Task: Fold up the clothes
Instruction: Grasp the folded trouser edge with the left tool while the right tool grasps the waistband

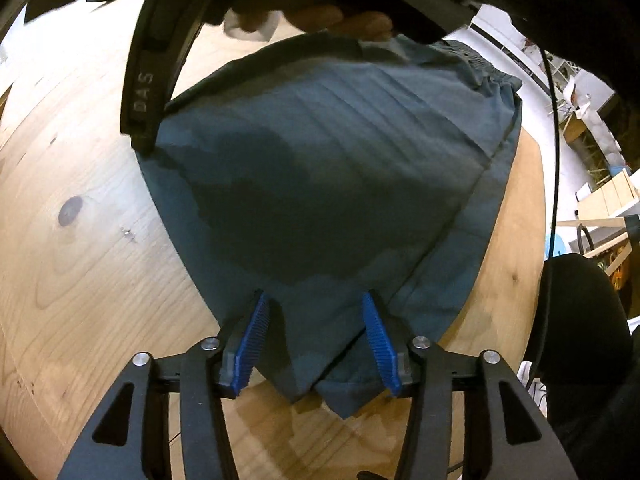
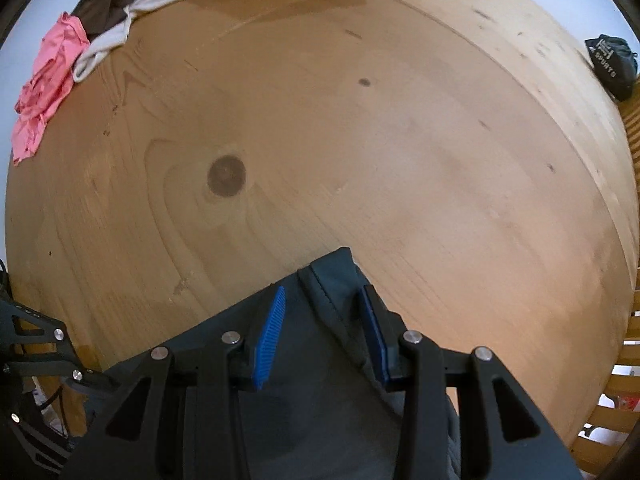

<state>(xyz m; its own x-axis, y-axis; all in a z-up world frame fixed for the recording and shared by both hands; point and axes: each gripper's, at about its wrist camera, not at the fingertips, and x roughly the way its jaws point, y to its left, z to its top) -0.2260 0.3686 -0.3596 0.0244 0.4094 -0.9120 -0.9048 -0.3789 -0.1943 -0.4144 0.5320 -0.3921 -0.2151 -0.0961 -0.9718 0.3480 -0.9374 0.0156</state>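
Blue-grey shorts (image 1: 320, 168) lie spread flat on the wooden table (image 1: 80, 240), waistband at the far right. My left gripper (image 1: 315, 300) is open, its blue pads on either side of the near hem corner, low over the cloth. In the right wrist view my right gripper (image 2: 324, 292) is also open and straddles a seamed corner of the shorts (image 2: 332, 276). A hand (image 1: 340, 12) holds the right tool's black frame (image 1: 144, 92) at the far side of the shorts.
A pile of pink, brown and white clothes (image 2: 68, 64) sits at the table's far left edge. A folded black garment (image 2: 612, 64) printed "SPORTS" lies at the far right. A black chair back (image 1: 580, 320) stands beside the table edge. Bare wood stretches beyond the shorts.
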